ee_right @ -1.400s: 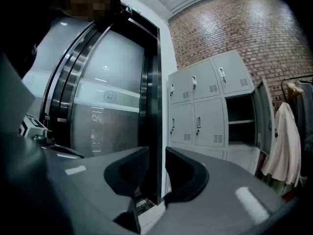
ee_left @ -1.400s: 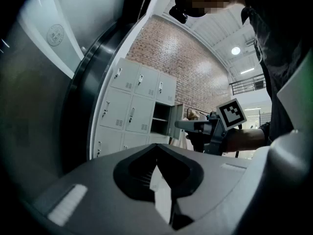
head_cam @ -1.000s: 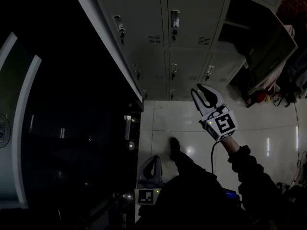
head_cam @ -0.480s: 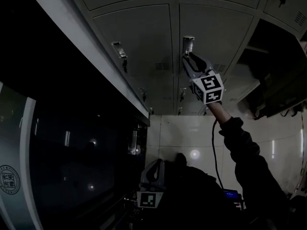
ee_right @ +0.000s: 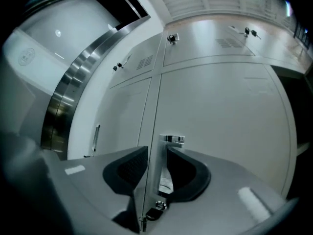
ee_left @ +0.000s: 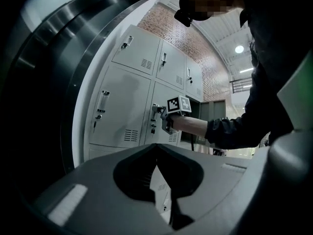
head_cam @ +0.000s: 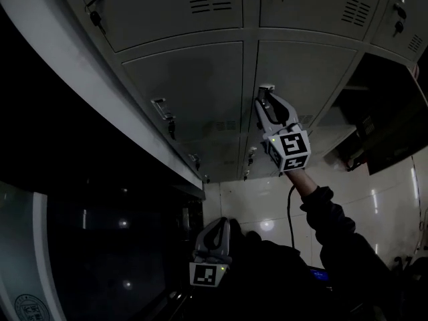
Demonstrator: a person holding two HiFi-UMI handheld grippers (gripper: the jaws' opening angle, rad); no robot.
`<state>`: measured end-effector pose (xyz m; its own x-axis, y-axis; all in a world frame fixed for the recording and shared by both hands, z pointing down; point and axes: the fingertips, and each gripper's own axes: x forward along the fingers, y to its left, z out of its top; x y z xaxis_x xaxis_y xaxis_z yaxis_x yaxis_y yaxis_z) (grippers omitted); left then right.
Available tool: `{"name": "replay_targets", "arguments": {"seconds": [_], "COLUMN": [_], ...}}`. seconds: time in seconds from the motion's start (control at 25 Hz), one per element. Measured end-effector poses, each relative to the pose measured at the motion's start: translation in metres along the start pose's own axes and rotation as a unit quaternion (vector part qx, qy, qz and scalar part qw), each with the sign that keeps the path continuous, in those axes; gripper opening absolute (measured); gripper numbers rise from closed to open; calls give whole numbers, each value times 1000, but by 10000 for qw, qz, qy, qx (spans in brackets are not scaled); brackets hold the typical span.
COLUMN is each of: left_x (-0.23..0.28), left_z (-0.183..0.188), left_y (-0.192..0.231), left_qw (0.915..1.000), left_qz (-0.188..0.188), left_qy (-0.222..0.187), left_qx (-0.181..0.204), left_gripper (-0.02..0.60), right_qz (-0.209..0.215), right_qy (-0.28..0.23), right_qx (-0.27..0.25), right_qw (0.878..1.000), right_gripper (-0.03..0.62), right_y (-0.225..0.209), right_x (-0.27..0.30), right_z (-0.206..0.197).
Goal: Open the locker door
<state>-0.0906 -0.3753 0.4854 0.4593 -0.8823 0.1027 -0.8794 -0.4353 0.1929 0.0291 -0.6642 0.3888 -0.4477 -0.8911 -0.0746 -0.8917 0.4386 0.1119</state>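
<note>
Locker door handle [ee_right: 172, 140], between fingers [ee_right: 131, 168] of right gripper [ee_right: 156, 154], fingers opening

The pale, glossy tiled floor [head_cam: 361, 206] carried the bank of grey lockers [head_cam: 194, 85], which stood upright along its far edge; faint tile seams crossed it; a bright spot of reflected light [head_cam: 266, 225] showed on its sheen.

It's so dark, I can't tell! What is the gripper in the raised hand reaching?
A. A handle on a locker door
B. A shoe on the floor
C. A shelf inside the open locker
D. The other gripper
A: the right gripper is up at a closed locker's door handle, which stands between its opening jaws.
</note>
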Motion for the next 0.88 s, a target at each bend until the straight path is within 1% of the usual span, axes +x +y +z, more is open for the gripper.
{"name": "replay_targets", "arguments": {"seconds": [0.12, 0.24, 0.32, 0.4, 0.44, 0.56, 0.68, 0.76, 0.88], "left_x": [15, 25, 28, 32, 34, 34, 26, 12, -21], "left_z": [7, 5, 0, -8, -12, -19, -30, -38, -42], "left_y": [14, 19, 18, 15, 10, -10, -33, -51, -78], "left_qw": [9997, 9987, 9977, 9963, 9955, 9932, 9912, 9908, 9923], "left_qz": [-246, -495, -652, -805, -881, -1131, -1295, -1309, -1216], "left_qy": [20, 58, 137, 269, 309, 221, 256, 289, 219], "left_qx": [-36, -104, -129, -145, -158, -150, -132, -156, -66], "left_gripper": [17, 17, 17, 17, 17, 17, 17, 17, 17], "right_qz": [37, 65, 136, 265, 343, 496, 468, 261, -230], "right_qy": [196, 199, 197, 118, 32, -160, -137, -45, 17], "right_qx": [40, 175, 286, 253, 242, 358, 484, 477, 520], "right_qw": [9998, 9996, 9993, 9993, 9991, 9980, 9976, 9985, 9984], "right_gripper": [109, 124, 117, 112, 109, 103, 103, 121, 132], "right_y": [3, 6, 9, 16, 21, 29, 19, -1, -44], "right_x": [12, 16, 8, -9, -23, -80, -145, -188, -244], "right_z": [-7, -10, -8, -1, 4, 15, 18, 15, 6]}}
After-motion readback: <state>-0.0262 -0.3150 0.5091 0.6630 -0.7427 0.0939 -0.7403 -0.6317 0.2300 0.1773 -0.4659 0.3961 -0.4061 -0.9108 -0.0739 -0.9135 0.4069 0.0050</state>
